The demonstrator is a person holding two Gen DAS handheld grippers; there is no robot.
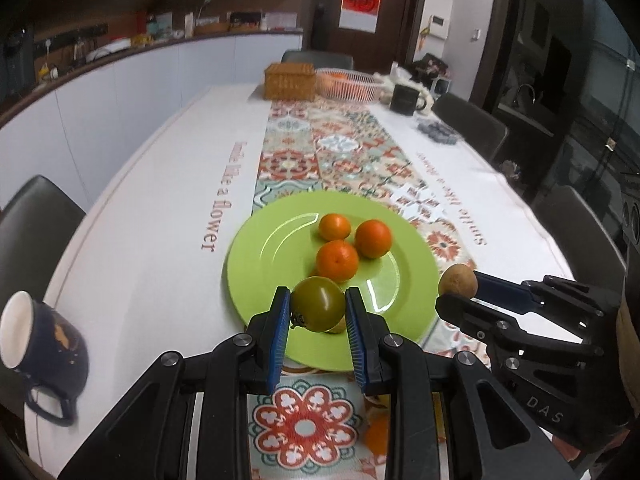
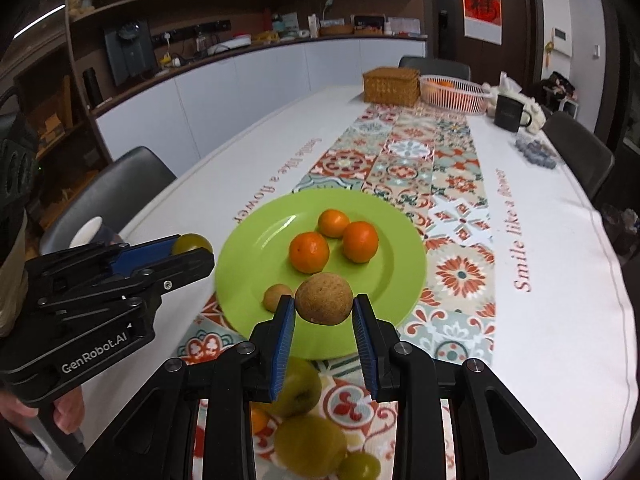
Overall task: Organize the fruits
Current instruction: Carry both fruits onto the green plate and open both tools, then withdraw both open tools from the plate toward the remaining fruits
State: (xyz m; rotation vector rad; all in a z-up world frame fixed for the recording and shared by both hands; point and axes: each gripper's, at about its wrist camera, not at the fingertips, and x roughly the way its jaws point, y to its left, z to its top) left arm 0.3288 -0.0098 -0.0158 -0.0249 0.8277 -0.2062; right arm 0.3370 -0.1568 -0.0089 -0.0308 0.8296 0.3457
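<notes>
Both tongs loaded, heading for the green plate [image 1: 256,256]. Left tongs [image 1: 318,308] clamped on a green tomato [image 1: 318,302], held above the plate's near rim. Right tongs [image 2: 324,306] clamped on a brown round fruit [image 2: 324,298], also over the near rim, just beside a small brown fruit [image 2: 277,297] lying on the plate. 3 oranges [image 2: 309,251] sit mid-plate. Judgement: lower each fruit until it touches an open patch of plate before letting go, left side for the tomato, since round fruit rolls. Keep the 2 tongs from bumping; avoid nudging the oranges. More loose fruit [image 2: 308,446] remains on the bench [image 2: 560,320] below.
</notes>
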